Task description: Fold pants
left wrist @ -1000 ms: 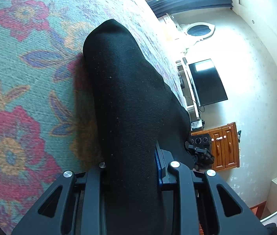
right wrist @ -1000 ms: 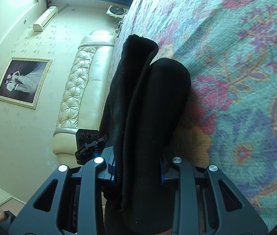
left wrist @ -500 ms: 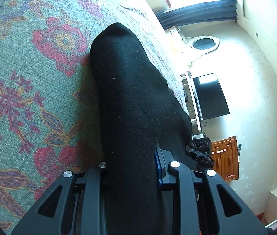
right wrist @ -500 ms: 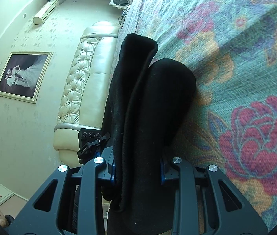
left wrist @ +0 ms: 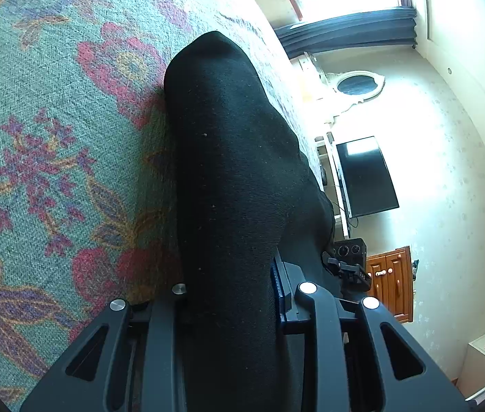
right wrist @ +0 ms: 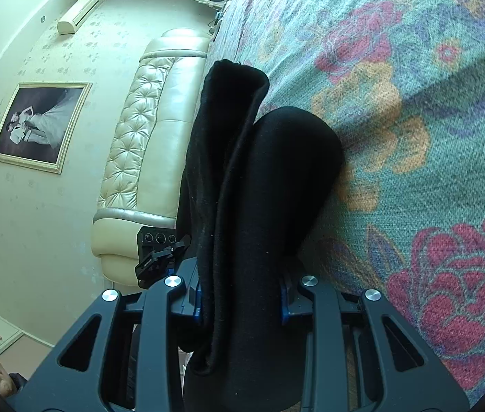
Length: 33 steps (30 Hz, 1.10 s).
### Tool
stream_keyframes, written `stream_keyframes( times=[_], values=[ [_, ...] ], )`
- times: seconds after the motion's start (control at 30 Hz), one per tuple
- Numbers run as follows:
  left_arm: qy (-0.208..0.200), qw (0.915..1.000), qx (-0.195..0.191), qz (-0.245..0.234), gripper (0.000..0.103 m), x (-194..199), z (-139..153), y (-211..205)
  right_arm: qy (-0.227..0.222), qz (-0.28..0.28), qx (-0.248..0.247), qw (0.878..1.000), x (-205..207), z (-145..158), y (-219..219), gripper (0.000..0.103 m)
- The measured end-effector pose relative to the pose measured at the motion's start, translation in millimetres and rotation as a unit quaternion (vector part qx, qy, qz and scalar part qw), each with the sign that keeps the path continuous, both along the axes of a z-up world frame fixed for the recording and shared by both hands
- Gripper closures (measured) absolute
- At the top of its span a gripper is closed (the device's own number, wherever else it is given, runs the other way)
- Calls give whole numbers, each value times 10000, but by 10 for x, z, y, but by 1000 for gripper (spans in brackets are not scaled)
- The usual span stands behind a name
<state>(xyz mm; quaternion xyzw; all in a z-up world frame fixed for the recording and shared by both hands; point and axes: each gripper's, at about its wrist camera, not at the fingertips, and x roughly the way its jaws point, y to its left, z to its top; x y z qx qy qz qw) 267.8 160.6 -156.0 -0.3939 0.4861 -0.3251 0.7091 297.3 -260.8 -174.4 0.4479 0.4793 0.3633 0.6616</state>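
Observation:
The black pants (left wrist: 235, 178) hang in a thick fold between both grippers, just above the floral bedspread (left wrist: 53, 144). My left gripper (left wrist: 232, 295) is shut on the pants; the cloth hides its fingertips. In the right wrist view my right gripper (right wrist: 242, 295) is shut on the pants (right wrist: 263, 185), where two layers show side by side. The right gripper shows past the cloth in the left wrist view (left wrist: 345, 267), and the left gripper in the right wrist view (right wrist: 156, 250).
The floral bedspread (right wrist: 414, 137) fills one side of each view. A cream tufted headboard (right wrist: 139, 137) and framed photo (right wrist: 39, 123) stand at one end. A television (left wrist: 366, 175) and wooden cabinet (left wrist: 390, 281) stand by the far wall.
Both grippers have carried the pants across the bedspread; the flower pattern beneath has shifted. The grip on the cloth is the same.

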Motion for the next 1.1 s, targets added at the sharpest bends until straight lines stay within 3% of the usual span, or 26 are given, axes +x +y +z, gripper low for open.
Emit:
stream_keyframes(
  times=[0.17, 0.33, 0.43, 0.6, 0.73, 0.93, 1.1],
  values=[
    [-75, 9999, 43, -96, 67, -14, 71, -36, 241, -66, 291, 9993, -97, -13, -80, 65],
    [-251, 9992, 294, -68, 58, -152, 189, 66, 205, -62, 234, 9995, -304, 102, -158, 41],
    [-310, 9989, 356, -40, 56, -268, 254, 146, 125, -52, 143, 9998, -449, 179, -163, 35],
    [-446, 9969, 647, -75, 50, -452, 331, 133, 37, -173, -60, 9998, -631, 185, -192, 36],
    [-548, 9910, 1213, -143, 49, -528, 298, 53, 3, -218, -352, 9991, -727, 146, -243, 46],
    [-527, 9930, 1056, 60, 44, -501, 207, 110, 33, -354, -373, 9987, -890, 116, -407, 48],
    [-639, 9929, 1003, -82, 28, -448, 219, 44, 91, -475, -347, 9982, -1034, 60, -561, 51]
  ],
)
